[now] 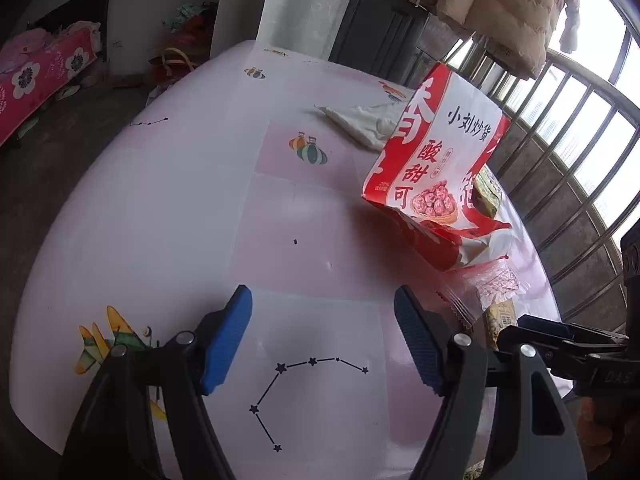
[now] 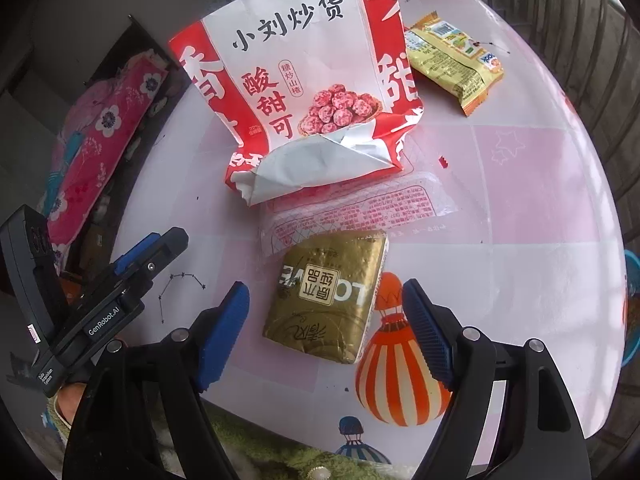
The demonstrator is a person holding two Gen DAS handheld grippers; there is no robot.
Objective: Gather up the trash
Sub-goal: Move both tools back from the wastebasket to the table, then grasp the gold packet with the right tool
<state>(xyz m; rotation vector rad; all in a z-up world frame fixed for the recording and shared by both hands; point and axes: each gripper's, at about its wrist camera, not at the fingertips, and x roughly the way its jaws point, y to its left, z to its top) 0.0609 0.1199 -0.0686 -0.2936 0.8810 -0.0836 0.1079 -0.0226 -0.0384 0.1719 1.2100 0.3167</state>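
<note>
A red and white snack bag (image 2: 304, 92) stands open on the round table; it also shows in the left wrist view (image 1: 436, 168). A clear wrapper with red print (image 2: 360, 208) lies flat in front of it. A gold tissue pack (image 2: 328, 296) lies between the open fingers of my right gripper (image 2: 326, 336), which is empty. A yellow snack wrapper (image 2: 452, 64) lies behind the bag on the right. A crumpled white tissue (image 1: 360, 122) lies farther back. My left gripper (image 1: 322, 340) is open and empty over bare tablecloth, left of the bag; it also appears in the right wrist view (image 2: 152, 256).
The table has a pink and white printed cloth (image 1: 200, 200) with its edge near on the left (image 1: 36, 280). A metal railing (image 1: 580, 184) runs behind the table. A pink floral bed (image 1: 36, 76) stands beyond. A beige jacket (image 1: 508, 4) hangs above.
</note>
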